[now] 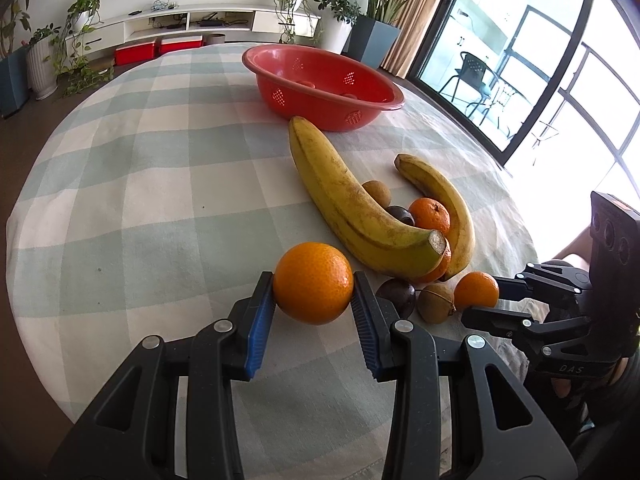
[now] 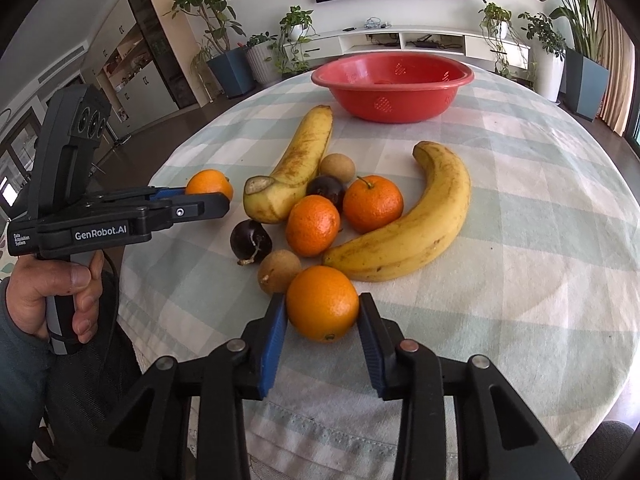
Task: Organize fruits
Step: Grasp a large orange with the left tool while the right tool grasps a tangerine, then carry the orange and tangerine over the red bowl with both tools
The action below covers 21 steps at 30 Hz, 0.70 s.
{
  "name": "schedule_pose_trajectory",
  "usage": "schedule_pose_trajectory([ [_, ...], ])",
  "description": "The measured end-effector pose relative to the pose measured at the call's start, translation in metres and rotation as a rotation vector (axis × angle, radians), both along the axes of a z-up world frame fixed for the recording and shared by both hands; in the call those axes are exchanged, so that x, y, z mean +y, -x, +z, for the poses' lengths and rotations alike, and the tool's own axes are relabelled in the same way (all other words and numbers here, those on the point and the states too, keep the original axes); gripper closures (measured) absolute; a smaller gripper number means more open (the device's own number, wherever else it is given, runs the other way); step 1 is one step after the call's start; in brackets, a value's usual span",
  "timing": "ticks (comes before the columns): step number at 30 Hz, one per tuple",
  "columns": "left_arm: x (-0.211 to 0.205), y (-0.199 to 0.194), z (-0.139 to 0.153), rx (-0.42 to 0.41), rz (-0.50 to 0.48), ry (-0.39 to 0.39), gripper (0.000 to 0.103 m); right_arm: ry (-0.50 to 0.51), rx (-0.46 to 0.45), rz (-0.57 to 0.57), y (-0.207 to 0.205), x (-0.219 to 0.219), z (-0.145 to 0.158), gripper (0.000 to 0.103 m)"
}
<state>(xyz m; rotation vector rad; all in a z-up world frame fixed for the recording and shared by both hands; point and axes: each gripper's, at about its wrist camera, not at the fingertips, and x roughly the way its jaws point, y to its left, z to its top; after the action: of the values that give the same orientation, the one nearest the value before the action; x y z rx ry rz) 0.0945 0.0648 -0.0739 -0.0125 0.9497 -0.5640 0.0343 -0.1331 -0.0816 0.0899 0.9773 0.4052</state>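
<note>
My left gripper [image 1: 313, 292] is shut on an orange [image 1: 313, 282], held just above the checked cloth left of the fruit pile; it also shows in the right wrist view [image 2: 208, 196]. My right gripper [image 2: 323, 312] is shut on another orange [image 2: 322, 302] at the near edge of the pile; it shows in the left wrist view [image 1: 486, 300]. Two bananas [image 2: 296, 164] [image 2: 416, 220], two more oranges [image 2: 313, 225] [image 2: 373, 202], dark round fruits [image 2: 250, 241] and brown round fruits [image 2: 279, 271] lie on the table. A red basket [image 2: 392, 84] stands behind them.
The round table [image 2: 540, 240] has a green-and-white checked cloth. Its near edge lies just under both grippers. Potted plants [image 2: 296, 40], a low white cabinet and glass doors [image 1: 540, 60] surround the table.
</note>
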Motion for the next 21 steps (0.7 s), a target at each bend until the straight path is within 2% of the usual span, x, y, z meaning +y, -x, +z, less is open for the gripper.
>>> schedule_pose_trajectory([
  [13, 0.001, -0.001, 0.0, -0.002, 0.008, 0.006, 0.067, -0.069, -0.024, -0.083, 0.002, -0.035, 0.016, 0.065],
  [18, 0.007, -0.005, 0.005, 0.007, 0.021, 0.048, 0.067, -0.079, -0.04, -0.136, -0.004, -0.06, 0.024, 0.065],
  [21, 0.008, -0.012, 0.014, -0.008, 0.027, 0.043, 0.067, -0.086, -0.062, -0.175, -0.014, -0.08, 0.035, 0.065],
])
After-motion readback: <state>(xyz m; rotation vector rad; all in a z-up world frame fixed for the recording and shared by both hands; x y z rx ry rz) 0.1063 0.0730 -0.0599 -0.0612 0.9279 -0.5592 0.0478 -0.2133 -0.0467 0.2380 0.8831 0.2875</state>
